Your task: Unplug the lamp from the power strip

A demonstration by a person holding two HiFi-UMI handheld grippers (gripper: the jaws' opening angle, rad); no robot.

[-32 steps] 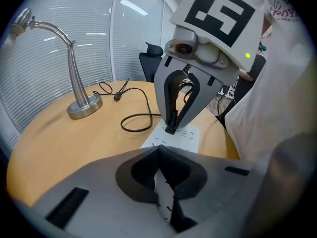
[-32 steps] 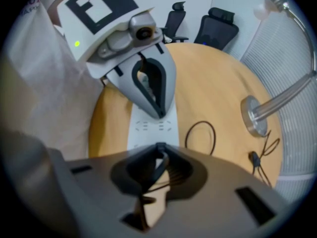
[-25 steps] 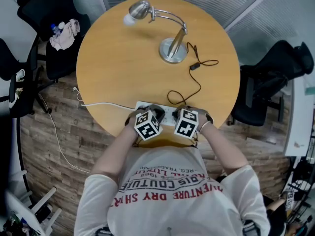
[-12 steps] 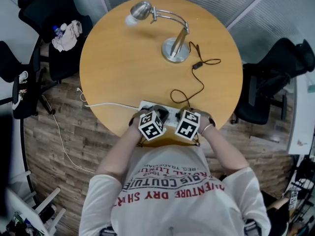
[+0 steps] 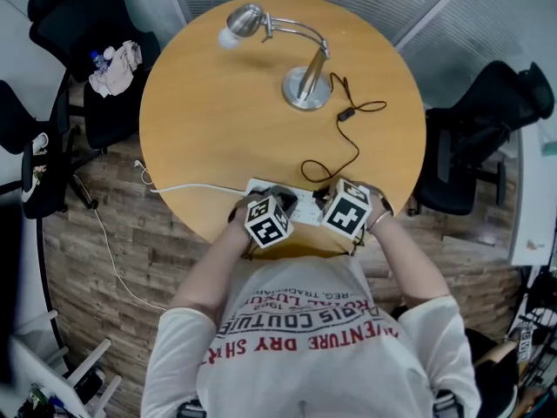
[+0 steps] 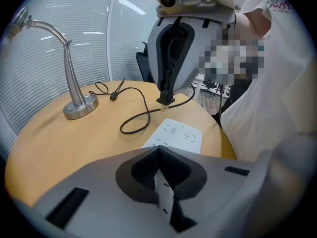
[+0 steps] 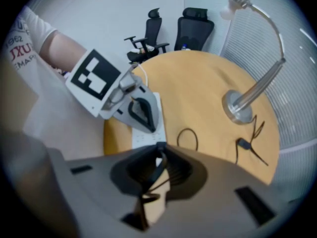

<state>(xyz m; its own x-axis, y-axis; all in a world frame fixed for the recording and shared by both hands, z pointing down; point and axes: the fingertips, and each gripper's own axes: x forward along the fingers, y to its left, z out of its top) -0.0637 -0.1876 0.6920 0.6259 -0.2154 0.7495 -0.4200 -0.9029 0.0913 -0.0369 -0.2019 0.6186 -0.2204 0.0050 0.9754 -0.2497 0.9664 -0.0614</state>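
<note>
Right claw (image 6: 166, 94) grasps the lamp plug (image 6: 163, 102), prongs seemingly just above the power strip (image 6: 177, 134) on the table (image 6: 64, 148); left claw (image 6: 163, 195) clamps the strip. Plug rigid, cord (image 6: 132, 125) limp: hold the plug body.

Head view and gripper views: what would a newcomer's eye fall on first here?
The black plug, prongs bare, hangs in the shut jaws of the right gripper above the white power strip, at the near edge of the round wooden table. The left gripper, jaws together, sits over the strip's near end. Farther back stands the silver gooseneck desk lamp, its black cord looping toward the plug.
</note>
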